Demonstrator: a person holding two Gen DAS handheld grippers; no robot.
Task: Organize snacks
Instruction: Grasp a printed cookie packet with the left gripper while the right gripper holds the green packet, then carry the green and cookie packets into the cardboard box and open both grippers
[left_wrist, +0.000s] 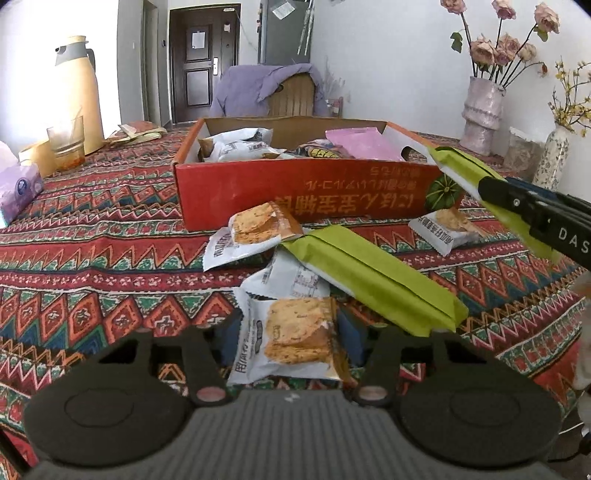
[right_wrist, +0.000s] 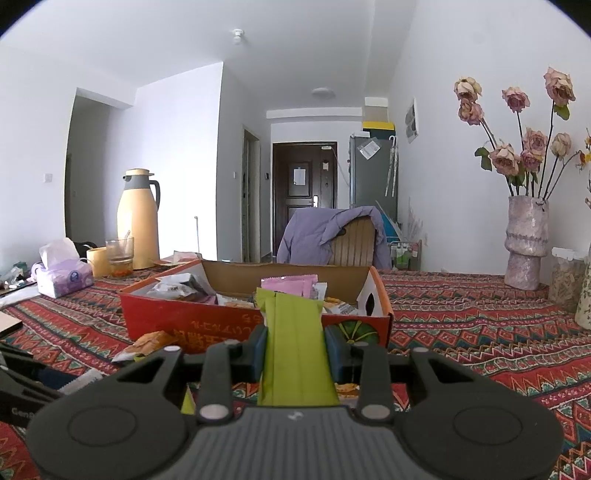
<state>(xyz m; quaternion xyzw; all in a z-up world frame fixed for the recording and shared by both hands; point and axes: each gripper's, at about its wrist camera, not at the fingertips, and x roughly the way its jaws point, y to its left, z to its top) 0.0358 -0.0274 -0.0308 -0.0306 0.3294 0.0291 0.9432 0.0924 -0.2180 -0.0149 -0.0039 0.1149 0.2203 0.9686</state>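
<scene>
In the left wrist view my left gripper (left_wrist: 290, 332) has its blue pads against both sides of a white cracker packet (left_wrist: 295, 328) on the patterned cloth. Behind it lie a second white packet (left_wrist: 291, 280), a long green packet (left_wrist: 369, 280) and more cracker packets (left_wrist: 255, 229) (left_wrist: 447, 229). The open red cardboard box (left_wrist: 295, 192) holds white and pink packets. My right gripper (right_wrist: 295, 347) is shut on another green packet (right_wrist: 291, 321), held in the air just before the box's front wall (right_wrist: 177, 314). That right gripper (left_wrist: 517, 201) and its green packet (left_wrist: 461, 166) also show at the right of the left wrist view.
A yellow thermos (left_wrist: 79, 96), a glass (left_wrist: 66, 142) and a purple tissue pack (left_wrist: 18, 184) stand at the left. Two vases with flowers (left_wrist: 482, 114) (left_wrist: 554, 158) stand at the right. A chair with a purple jacket (left_wrist: 266, 88) is behind the table.
</scene>
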